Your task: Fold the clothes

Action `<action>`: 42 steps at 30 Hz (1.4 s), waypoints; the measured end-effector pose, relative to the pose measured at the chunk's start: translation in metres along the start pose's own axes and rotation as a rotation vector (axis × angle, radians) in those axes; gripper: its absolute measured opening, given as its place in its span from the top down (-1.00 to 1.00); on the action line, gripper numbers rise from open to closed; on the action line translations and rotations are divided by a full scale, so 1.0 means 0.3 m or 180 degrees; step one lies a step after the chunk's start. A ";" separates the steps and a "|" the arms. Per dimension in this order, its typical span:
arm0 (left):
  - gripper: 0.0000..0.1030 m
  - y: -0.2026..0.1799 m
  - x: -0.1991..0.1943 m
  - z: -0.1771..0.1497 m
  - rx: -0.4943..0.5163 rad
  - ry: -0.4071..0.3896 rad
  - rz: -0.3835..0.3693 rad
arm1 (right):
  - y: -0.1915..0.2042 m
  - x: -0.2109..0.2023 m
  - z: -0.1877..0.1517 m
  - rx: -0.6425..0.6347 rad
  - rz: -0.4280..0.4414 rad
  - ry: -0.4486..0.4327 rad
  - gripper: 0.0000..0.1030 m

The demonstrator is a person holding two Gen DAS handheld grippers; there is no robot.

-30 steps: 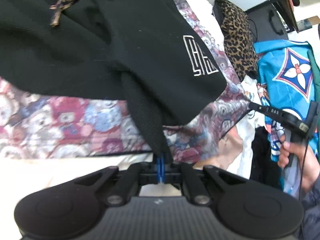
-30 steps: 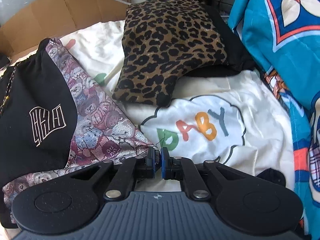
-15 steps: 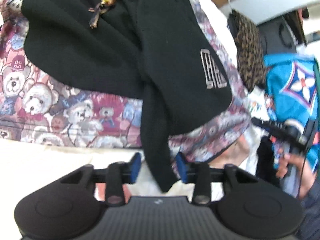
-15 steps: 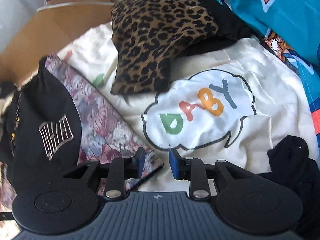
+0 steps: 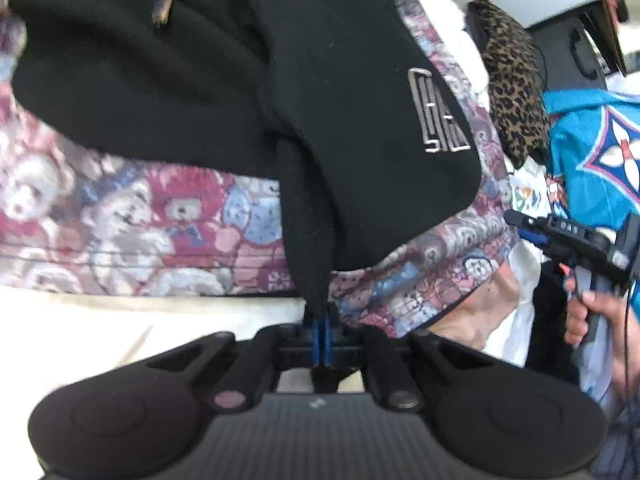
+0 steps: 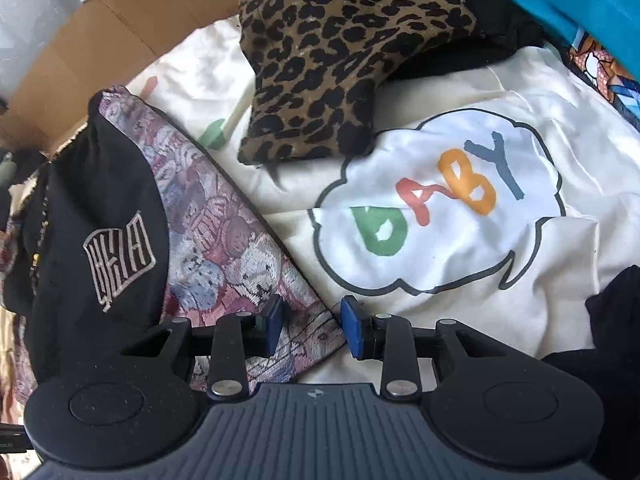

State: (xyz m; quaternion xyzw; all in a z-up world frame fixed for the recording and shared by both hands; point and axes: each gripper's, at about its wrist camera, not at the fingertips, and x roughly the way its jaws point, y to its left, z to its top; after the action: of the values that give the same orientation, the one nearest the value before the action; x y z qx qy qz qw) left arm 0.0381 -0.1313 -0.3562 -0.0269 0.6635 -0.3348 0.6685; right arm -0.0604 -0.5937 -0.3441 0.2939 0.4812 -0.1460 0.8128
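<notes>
I'm working over a cream bedspread (image 6: 568, 92) strewn with clothes. My left gripper (image 5: 322, 338) has its fingers pressed together on a narrow black tail of the black garment (image 5: 168, 80), which lies just past them, doubled over the teddy-bear print fabric (image 5: 132, 236). My right gripper (image 6: 308, 326) has its fingers spread, a corner of that print fabric lying between them. Beyond sit a leopard-print piece (image 6: 336, 52) and a blue garment (image 5: 592, 152); I judge those remain to be folded.
</notes>
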 end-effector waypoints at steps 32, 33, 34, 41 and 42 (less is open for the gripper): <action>0.96 -0.040 0.011 -0.015 0.0180 0.0176 -0.0339 | 0.045 -0.061 0.053 -0.0454 -0.0443 0.0012 0.93; 0.96 -0.041 0.030 -0.016 0.0230 0.0229 -0.0212 | 0.037 -0.062 0.052 -0.0403 -0.0411 0.0003 0.89; 0.95 -0.039 0.041 -0.015 0.0266 0.0267 -0.0137 | 0.028 -0.063 0.050 -0.0352 -0.0378 -0.0006 0.87; 0.07 0.010 0.005 0.004 0.0096 0.0135 -0.0237 | -0.028 -0.067 0.042 0.0000 -0.0168 -0.0060 0.00; -0.01 0.016 0.001 0.005 0.0061 0.0103 -0.0259 | -0.037 -0.062 0.042 0.0046 -0.0173 -0.0048 0.00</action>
State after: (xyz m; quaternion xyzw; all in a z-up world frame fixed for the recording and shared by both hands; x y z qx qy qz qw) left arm 0.0414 -0.1284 -0.3587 -0.0420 0.6694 -0.3685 0.6437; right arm -0.0667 -0.6112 -0.3272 0.2855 0.4819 -0.1736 0.8100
